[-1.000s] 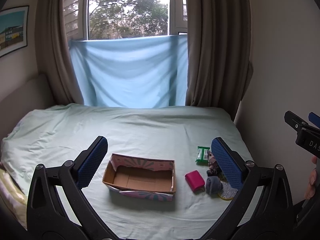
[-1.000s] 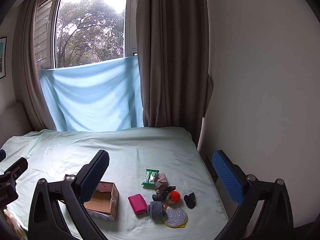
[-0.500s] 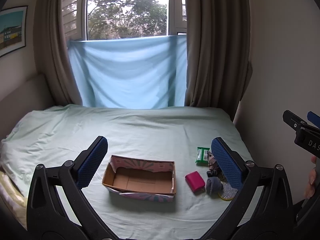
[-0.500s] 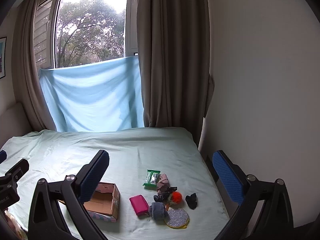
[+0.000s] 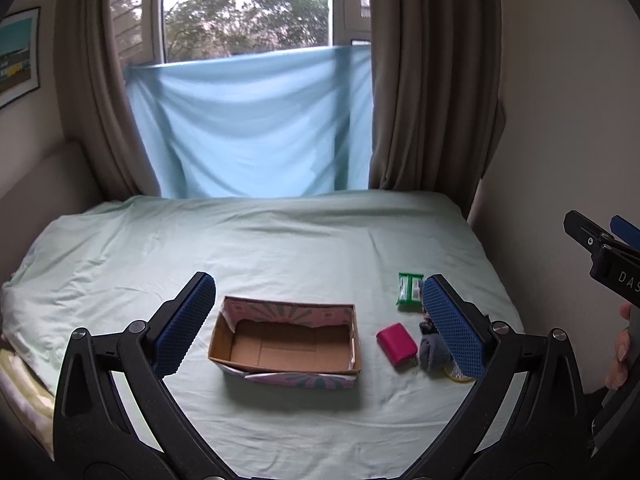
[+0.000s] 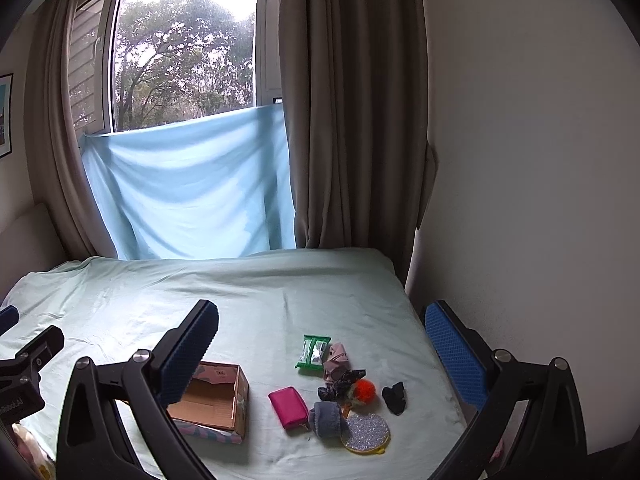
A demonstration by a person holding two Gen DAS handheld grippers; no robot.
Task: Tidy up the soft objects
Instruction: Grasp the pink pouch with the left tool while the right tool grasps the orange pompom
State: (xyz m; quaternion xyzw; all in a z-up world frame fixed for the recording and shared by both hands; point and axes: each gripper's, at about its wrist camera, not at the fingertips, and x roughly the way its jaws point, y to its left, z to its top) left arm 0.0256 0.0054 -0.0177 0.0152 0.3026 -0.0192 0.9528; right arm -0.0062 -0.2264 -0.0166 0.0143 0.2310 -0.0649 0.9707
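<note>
An open cardboard box [image 5: 286, 344] with a patterned outside lies empty on the pale green bed; it also shows in the right wrist view [image 6: 216, 400]. Right of it lie a pink pouch [image 6: 289, 407], a grey-blue sock roll [image 6: 326, 418], a glittery round mirror [image 6: 366, 433], an orange pompom [image 6: 364, 389], a black scrunchie [image 6: 394, 397], a beige cloth [image 6: 336, 360] and a green wipes pack [image 6: 313, 351]. My left gripper [image 5: 318, 322] is open, held above the box. My right gripper [image 6: 320, 350] is open, held above the pile.
The bed [image 5: 280, 248] meets a white wall [image 6: 520, 200] on the right. Brown curtains [image 6: 352, 120] and a light blue sheet [image 5: 256, 128] hang at the window behind. A headboard [image 5: 36, 184] stands at the left.
Both views have shifted slightly; the box and objects sit a little nearer the left gripper. Nothing on the bed has moved.
</note>
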